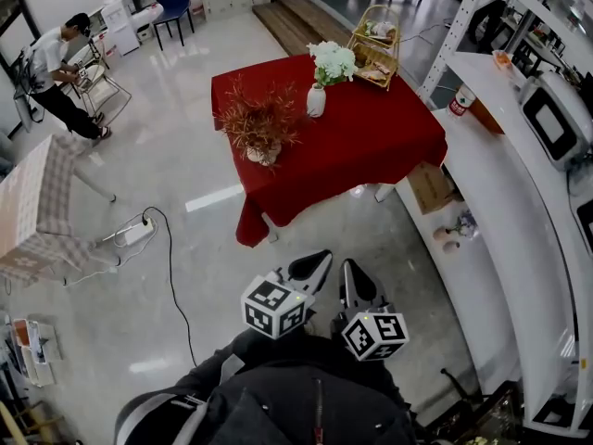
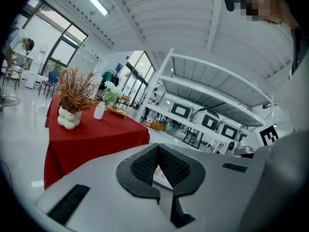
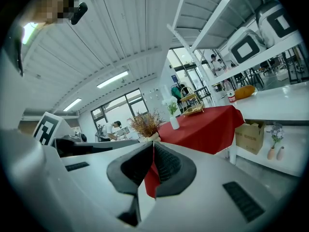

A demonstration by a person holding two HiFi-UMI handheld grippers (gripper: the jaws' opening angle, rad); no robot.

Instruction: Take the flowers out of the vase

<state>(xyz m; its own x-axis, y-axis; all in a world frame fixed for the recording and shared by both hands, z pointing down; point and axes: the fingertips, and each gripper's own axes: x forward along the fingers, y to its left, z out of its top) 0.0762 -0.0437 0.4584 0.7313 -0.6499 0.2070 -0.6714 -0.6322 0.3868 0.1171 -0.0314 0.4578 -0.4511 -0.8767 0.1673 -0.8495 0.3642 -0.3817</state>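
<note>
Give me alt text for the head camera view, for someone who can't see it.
Seen from above, a person holds the left gripper and right gripper, both shut, low in the frame, well short of a red-clothed table. On the table stand a white vase of white flowers, a dried reddish plant and a wicker stand.

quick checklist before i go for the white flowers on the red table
1. White flowers standing in the white vase, upright: ok.
2. Red table within reach: not ok, bare floor lies between.
3. Left gripper jaws apart for a grasp: not ok, shut and empty.
4. Right gripper jaws apart: not ok, shut and empty.
5. Room around the vase: ok, dried plant and basket stand apart from it.
</note>
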